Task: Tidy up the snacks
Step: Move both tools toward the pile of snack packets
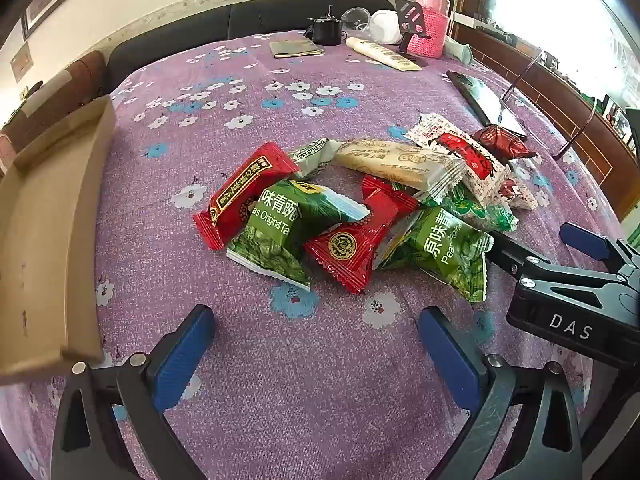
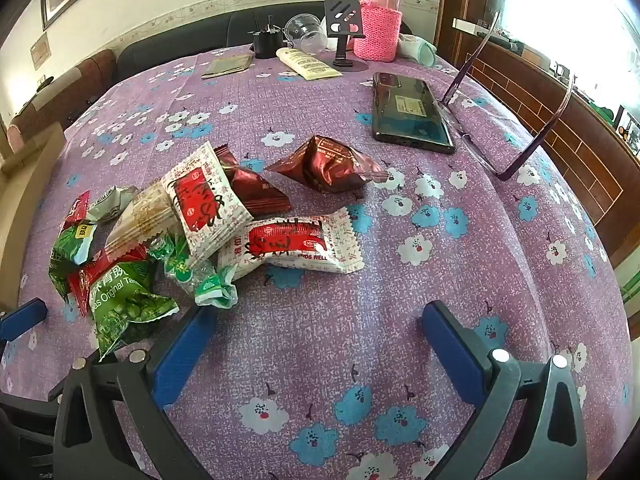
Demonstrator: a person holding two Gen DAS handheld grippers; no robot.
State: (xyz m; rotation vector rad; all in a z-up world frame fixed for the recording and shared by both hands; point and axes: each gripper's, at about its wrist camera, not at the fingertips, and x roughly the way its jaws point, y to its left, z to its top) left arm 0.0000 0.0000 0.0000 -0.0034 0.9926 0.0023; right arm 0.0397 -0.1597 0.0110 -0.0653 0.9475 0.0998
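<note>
The snacks lie in a messy pile in the middle of the tabletop (image 1: 248,92), which has a purple cloth with flowers on it. None of them look sorted yet, so I think the job is only at its start. The left claw (image 1: 316,360) is wide open with nothing in it, and it hangs just short of the pile. The right claw (image 2: 316,360) is wide open and empty too, at the other side of the pile. A brown cardboard box (image 1: 52,216) sits at the left edge, well apart from the snacks, and it looks like the place for them to go. Nearest the left claw are a green pea pack (image 1: 280,236) and a red pack (image 1: 346,250), which lie partly on each other. A dark red pack (image 2: 326,166) lies alone, ahead of the right claw. For the next move, a claw would need to go down over one pack and close on it alone.
</note>
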